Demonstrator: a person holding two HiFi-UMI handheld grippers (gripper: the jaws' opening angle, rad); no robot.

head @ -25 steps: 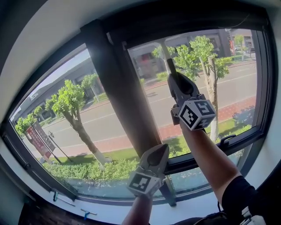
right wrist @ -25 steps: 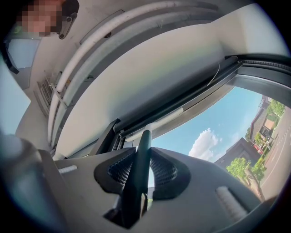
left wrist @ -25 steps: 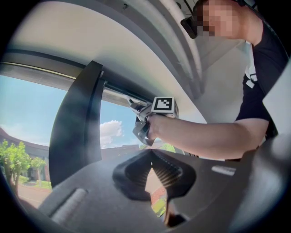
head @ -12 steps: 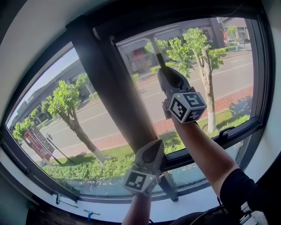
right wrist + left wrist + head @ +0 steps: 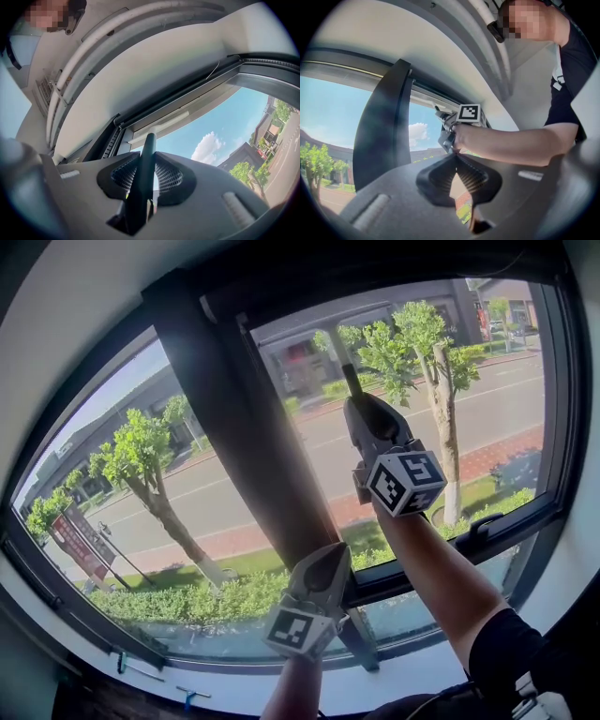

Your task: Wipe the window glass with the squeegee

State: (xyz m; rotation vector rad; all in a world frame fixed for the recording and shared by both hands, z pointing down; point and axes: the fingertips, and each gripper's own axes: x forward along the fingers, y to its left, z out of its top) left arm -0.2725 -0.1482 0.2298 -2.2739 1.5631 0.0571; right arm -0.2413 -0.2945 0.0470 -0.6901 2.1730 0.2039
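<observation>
My right gripper [image 5: 356,407] is raised against the right window pane [image 5: 487,409], shut on the dark handle of the squeegee [image 5: 349,379]. In the right gripper view the handle [image 5: 146,150] runs up between the ribbed pads to a pale bar [image 5: 159,125] along the pane's top edge. My left gripper [image 5: 326,570] hangs lower, in front of the bottom frame, its tips shut together on nothing [image 5: 455,157]. The left gripper view also catches the right gripper's marker cube [image 5: 468,112] and the forearm behind it.
A wide dark mullion [image 5: 234,427] splits the window into the left pane [image 5: 141,484] and the right one. A window handle [image 5: 483,526] sits on the lower right frame. The white sill [image 5: 225,688] runs below, with a small blue clip [image 5: 187,699] on it.
The right gripper with the squeegee shifted up and left across the pane, then eased slightly back down. The left gripper stayed low and shut.
</observation>
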